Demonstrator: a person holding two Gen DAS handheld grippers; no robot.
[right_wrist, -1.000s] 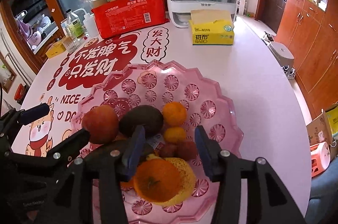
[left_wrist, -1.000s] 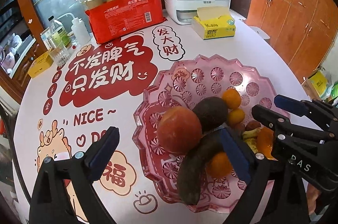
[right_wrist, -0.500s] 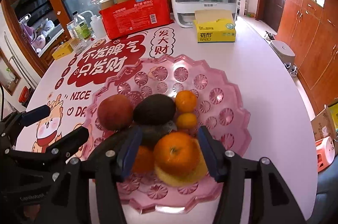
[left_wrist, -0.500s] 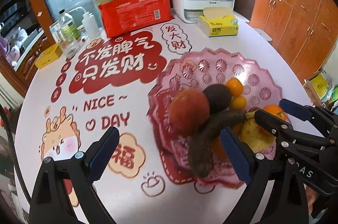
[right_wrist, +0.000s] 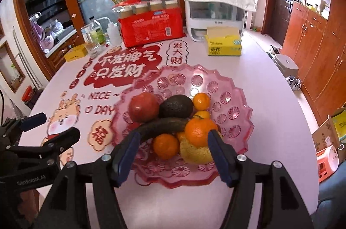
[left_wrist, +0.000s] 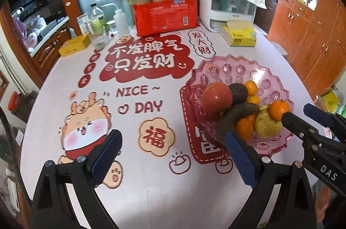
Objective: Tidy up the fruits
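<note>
The right gripper (right_wrist: 173, 155) has let go of the orange (right_wrist: 200, 129) — jaws opening, empty; left gripper (left_wrist: 173, 161) released too — fruit sits in the bowl (right_wrist: 235, 86).

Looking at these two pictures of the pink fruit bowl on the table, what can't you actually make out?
- Fruit deep in the pile: in both views the apple, avocado and long dark fruit cover what lies beneath.
- Pink bowl: its near rim is hidden by the right gripper in the right wrist view.
- Small print on the red package: too small.
- Person: only a sliver shows at the frame edges.
</note>
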